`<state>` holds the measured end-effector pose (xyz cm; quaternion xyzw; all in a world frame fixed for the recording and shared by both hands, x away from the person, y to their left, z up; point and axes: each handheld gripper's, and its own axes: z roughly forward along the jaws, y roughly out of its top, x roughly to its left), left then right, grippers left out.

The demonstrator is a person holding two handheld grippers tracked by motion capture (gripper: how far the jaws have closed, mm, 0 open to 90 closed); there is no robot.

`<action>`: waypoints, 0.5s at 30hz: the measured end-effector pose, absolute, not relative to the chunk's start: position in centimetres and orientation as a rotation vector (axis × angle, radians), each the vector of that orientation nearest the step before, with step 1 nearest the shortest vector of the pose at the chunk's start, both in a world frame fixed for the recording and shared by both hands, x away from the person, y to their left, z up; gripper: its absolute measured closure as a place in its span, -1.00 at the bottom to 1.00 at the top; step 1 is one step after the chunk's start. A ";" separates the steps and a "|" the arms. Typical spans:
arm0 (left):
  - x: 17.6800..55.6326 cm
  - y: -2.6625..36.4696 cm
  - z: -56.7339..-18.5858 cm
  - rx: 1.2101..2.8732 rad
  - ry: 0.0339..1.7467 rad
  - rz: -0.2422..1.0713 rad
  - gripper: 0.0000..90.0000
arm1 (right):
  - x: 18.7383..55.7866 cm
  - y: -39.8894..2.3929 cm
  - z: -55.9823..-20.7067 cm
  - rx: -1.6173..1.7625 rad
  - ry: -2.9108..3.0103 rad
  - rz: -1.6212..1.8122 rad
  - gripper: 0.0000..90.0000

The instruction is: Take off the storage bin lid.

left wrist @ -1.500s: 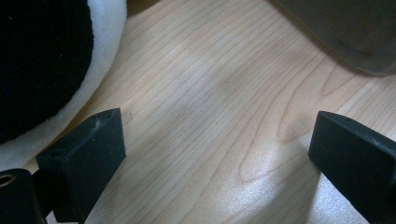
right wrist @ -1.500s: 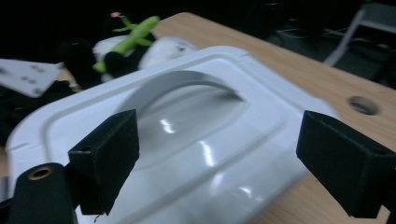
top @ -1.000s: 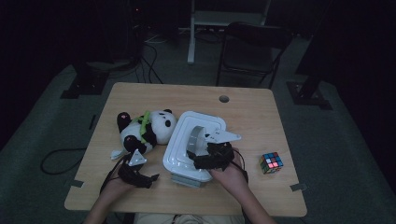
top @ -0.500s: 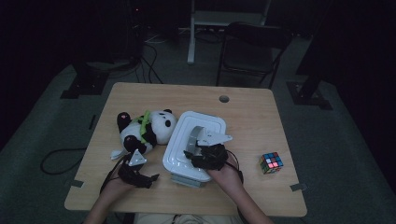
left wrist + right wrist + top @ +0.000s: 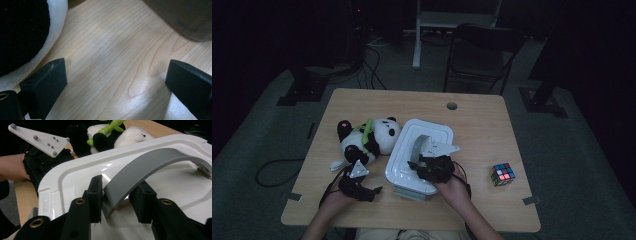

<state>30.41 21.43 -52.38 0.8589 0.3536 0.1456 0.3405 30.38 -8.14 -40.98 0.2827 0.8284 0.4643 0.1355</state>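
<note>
Two tongs are at work on the worktop. The right tongs have just been closing around the near end of the grey arched handle on the white lid of a box that sits in the middle of the worktop, just beside a panda plush. In the right gripper view the handle's end sits between the two black jaws; the left one touches it or nearly does, while a small gap shows at the other, so the grip looks almost made, not yet firm. The left tongs stand wide apart over bare wood near the plush, holding nothing.

By my judgement the work is at an early stage: the handle is reached and framed, but the lid is seated on its box, and lifting or carrying is left to do. A colour cube lies well apart to the right, untouched.

No brand, label or readable writing shows on the lid, plush or cube.
</note>
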 end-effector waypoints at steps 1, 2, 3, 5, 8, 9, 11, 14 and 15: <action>30.4 21.4 -52.4 2.235 0.920 0.379 -0.90 | 30.4 -8.1 -41.0 0.819 2.399 1.345 0.43; 30.4 21.4 -52.4 2.235 0.920 0.379 -0.90 | 30.4 -8.1 -41.0 0.818 2.403 1.344 0.43; 30.4 21.4 -52.4 2.237 0.920 0.378 -0.90 | 30.5 -8.2 -40.9 0.827 2.416 1.354 0.48; 30.4 21.4 -52.4 2.237 0.920 0.378 -0.90 | 30.7 -8.4 -40.7 0.843 2.432 1.371 0.51; 30.4 21.4 -52.4 2.236 0.920 0.379 -0.90 | 30.8 -8.7 -40.4 0.855 2.442 1.396 0.56; 30.4 21.4 -52.4 2.238 0.918 0.381 -0.90 | 30.8 -8.8 -40.3 0.854 2.445 1.408 0.58; 30.4 21.4 -52.4 2.233 0.921 0.380 -0.90 | 30.9 -9.0 -40.2 0.859 2.458 1.447 0.60; 30.4 21.4 -52.4 2.234 0.920 0.381 -0.90 | 30.9 -9.1 -39.9 0.853 2.457 1.475 0.62; 30.4 21.4 -52.4 2.235 0.918 0.382 -0.90 | 30.8 -9.1 -39.8 0.856 2.454 1.483 0.62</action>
